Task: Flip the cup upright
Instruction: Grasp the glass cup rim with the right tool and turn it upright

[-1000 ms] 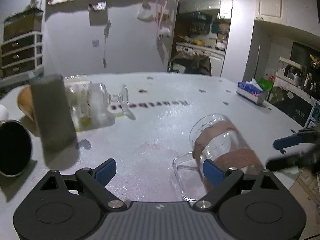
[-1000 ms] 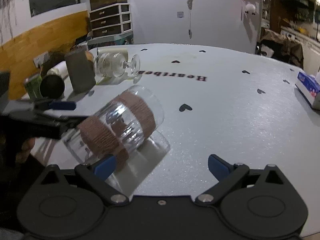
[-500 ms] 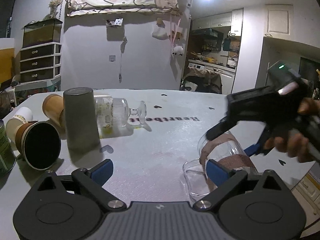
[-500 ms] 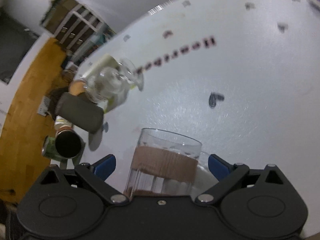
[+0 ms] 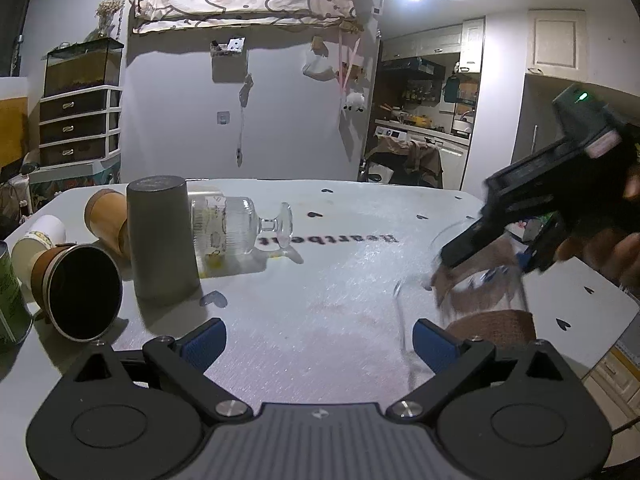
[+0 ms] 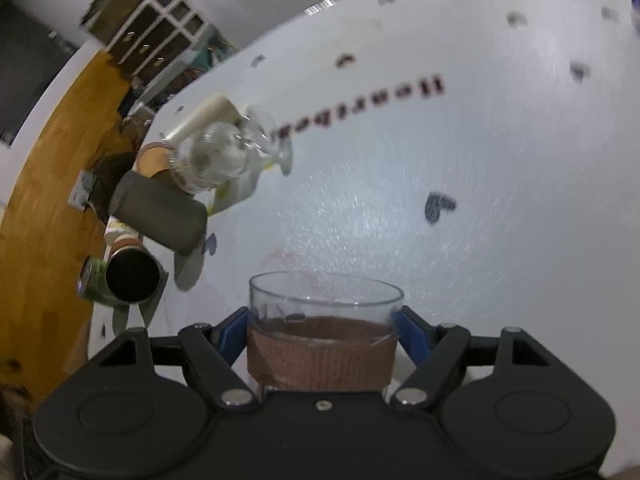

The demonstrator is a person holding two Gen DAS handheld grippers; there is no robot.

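in the left wrist view your left gripper [image 5: 318, 340] has its fingers spread wide with nothing between them, hovering low over the white table [image 5: 340, 280]. taking the printed word on the table [image 5: 328, 240] as the landmark: the glass cup [image 5: 480, 300] with its brown bands sits to the right of the word and nearer to you, blurred, with your right gripper [image 5: 476, 264] reaching down onto it from the right. to the left of the word a clear stemmed glass [image 5: 236, 228] lies on its side, its foot just beside the letters. left of that stands a grey tumbler [image 5: 160, 240], rim down. further left a dark cup [image 5: 76, 288] lies with its mouth toward you, next to a green can [image 5: 10, 296] at the picture's edge.

in the right wrist view your right gripper [image 6: 322, 334] has its fingers closed in on the glass cup [image 6: 322, 336], pads pressed against the brown band on either side. the open rim points away from the camera. whether the cup touches the table [image 6: 480, 200] cannot be told. the word [image 6: 360, 108] lies beyond the cup, with the stemmed glass [image 6: 224, 152] and the grey tumbler [image 6: 160, 212] to its left.
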